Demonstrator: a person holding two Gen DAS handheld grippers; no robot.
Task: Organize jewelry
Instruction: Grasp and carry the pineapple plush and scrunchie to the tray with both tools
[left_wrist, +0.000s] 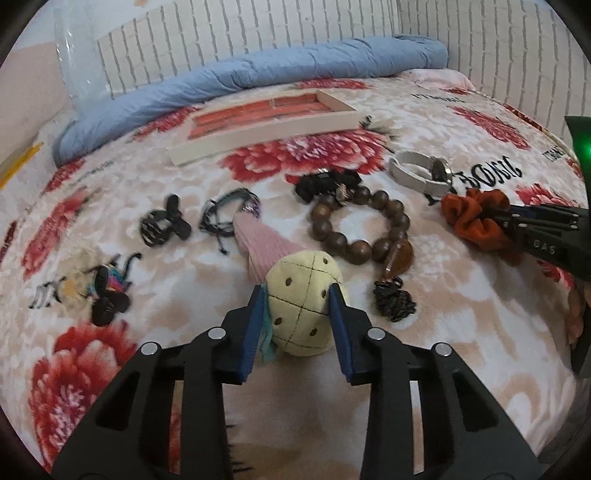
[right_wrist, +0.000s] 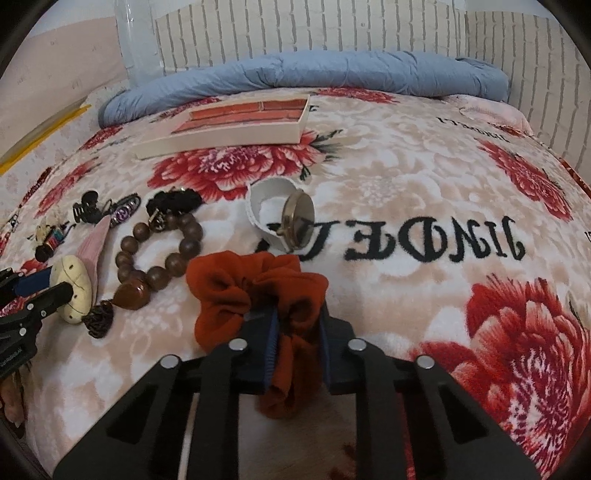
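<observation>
My left gripper (left_wrist: 297, 295) is shut on a yellow plush ball charm (left_wrist: 303, 302) with a pink knitted tail (left_wrist: 255, 240), on the floral blanket. It also shows in the right wrist view (right_wrist: 74, 290). My right gripper (right_wrist: 297, 325) is shut on an orange scrunchie (right_wrist: 255, 291), which also shows in the left wrist view (left_wrist: 476, 218). A wooden bead bracelet (left_wrist: 360, 225) with a tassel lies between them. A white-strapped watch (right_wrist: 284, 218) lies beyond the scrunchie. The jewelry box (left_wrist: 266, 123) with orange lining sits open further back.
Black hair claws (left_wrist: 162, 221), a cord bracelet (left_wrist: 221, 214), a black scrunchie (left_wrist: 325, 182) and a small colourful charm (left_wrist: 110, 288) lie in a row on the blanket. A rolled blue quilt (left_wrist: 240, 85) lies along the brick-pattern wall.
</observation>
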